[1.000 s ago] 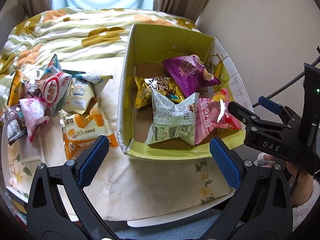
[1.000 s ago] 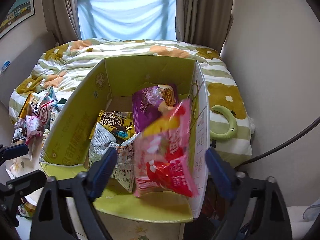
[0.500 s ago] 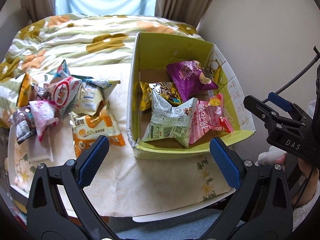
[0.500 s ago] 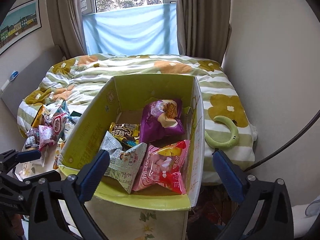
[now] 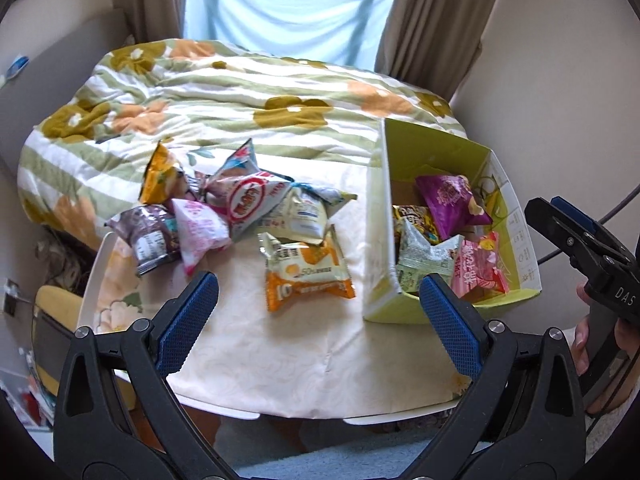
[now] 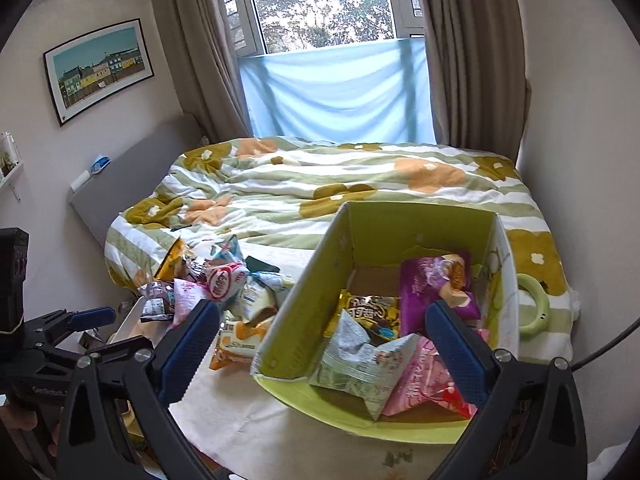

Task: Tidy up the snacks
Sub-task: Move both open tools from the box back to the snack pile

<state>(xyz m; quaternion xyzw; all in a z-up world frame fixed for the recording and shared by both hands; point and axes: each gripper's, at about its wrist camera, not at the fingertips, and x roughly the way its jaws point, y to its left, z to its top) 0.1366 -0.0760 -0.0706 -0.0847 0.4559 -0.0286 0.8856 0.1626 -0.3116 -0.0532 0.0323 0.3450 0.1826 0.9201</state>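
Observation:
A green cardboard box (image 5: 379, 216) (image 6: 296, 332) stands on the right of the table and holds several packets: purple (image 5: 450, 204), brown-yellow (image 6: 370, 314), grey-green (image 6: 360, 364) and pink (image 6: 424, 384). Loose snack packets lie left of the box, the nearest an orange-and-white one (image 5: 306, 272), with a red-and-white one (image 5: 250, 202) behind it. My left gripper (image 5: 318, 322) is open and empty above the table's front, facing the orange-and-white packet. My right gripper (image 6: 320, 350) is open and empty above the box's near edge.
The table carries a cream floral cloth (image 5: 280, 360). A bed with a flowered green-striped quilt (image 5: 240, 96) lies behind it. A light green ring (image 6: 532, 308) rests on the quilt right of the box. Wall stands to the right, window and curtains at the back.
The pink packet dropped from the right gripper's reach into the box. Both grippers drew back and up. The left gripper swung left toward the loose packets.

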